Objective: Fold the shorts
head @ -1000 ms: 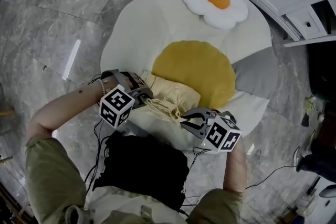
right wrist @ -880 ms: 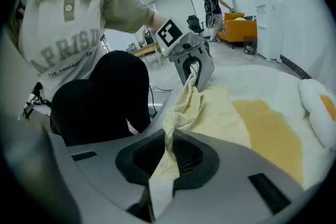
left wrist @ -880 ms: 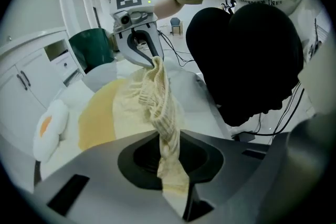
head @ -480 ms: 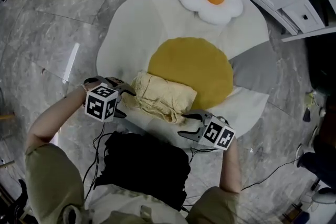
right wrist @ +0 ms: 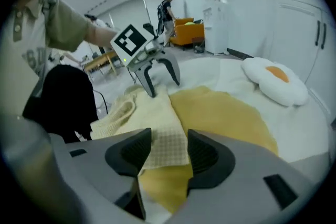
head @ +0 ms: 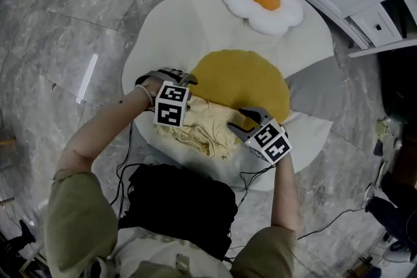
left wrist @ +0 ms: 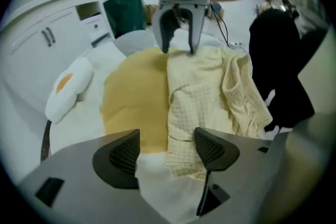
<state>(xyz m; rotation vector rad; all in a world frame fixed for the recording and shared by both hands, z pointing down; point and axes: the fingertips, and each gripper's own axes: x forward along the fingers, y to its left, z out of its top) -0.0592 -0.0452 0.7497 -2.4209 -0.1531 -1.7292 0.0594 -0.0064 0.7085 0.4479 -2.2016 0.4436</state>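
Nearest the head camera, the left claw (left wrist: 167, 150) is held with its jaws wide apart, having just been opened. The hem of the pale yellow waffle-weave shorts (head: 199, 128) is seen between them, untouched by either pad. The right claw (right wrist: 168, 153) is set over the opposite corner of the cloth. Its jaws have just been closing, yet a gap is seen at both pads, so the corner appears not to be pinched, though the fabric's height there is hard to judge. The shorts are laid on the near part of the white round rug (head: 166, 29), overlapping the rim of its mustard-yellow centre disc (head: 244, 78). One flat fold seems made, but the side nearest the person is rumpled, so smoothing and a further fold are judged outstanding. Beyond, a fried-egg-shaped cushion (head: 264, 0) is seen.
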